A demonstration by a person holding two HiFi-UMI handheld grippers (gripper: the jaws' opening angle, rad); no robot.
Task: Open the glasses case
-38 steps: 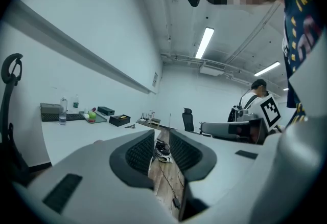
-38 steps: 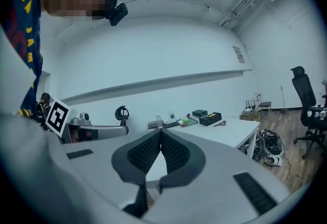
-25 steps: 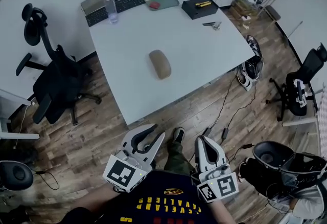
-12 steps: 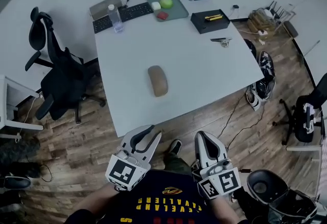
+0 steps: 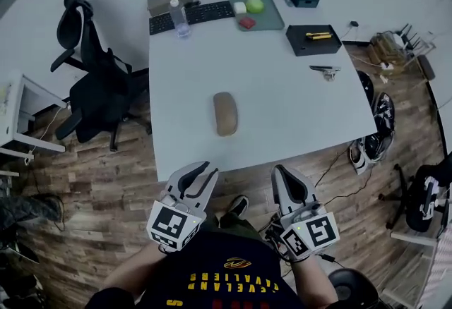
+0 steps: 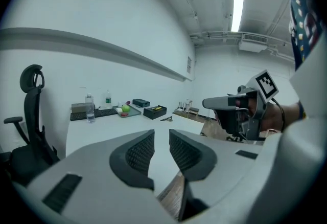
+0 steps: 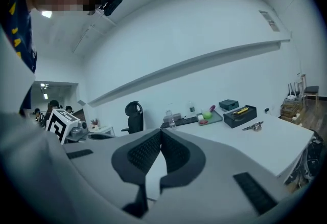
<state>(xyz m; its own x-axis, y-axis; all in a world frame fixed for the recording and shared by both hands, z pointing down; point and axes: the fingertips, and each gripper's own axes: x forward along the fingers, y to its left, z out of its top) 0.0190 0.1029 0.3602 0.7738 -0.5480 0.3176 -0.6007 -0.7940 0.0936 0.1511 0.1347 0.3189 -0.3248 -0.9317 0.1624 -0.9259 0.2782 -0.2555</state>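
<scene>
- Since the earlier frame, glasses case point(image 5: 225, 113) has drawn lower, toward both grippers.
- Case on table point(image 5: 296, 106), long axis vertical, above and between them, nearer left gripper point(image 5: 200, 175) (jaws narrowly parted, empty).
- Right gripper point(image 5: 282, 173): jaws together, empty.

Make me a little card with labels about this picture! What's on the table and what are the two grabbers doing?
Glasses case: brown, closed, lying in the middle of the table
Table: white; keyboard, water bottle and tray at its far end
Left gripper: jaws a little apart, nothing between them, short of the table
Right gripper: jaws together, holding nothing
Case touched: no
</scene>
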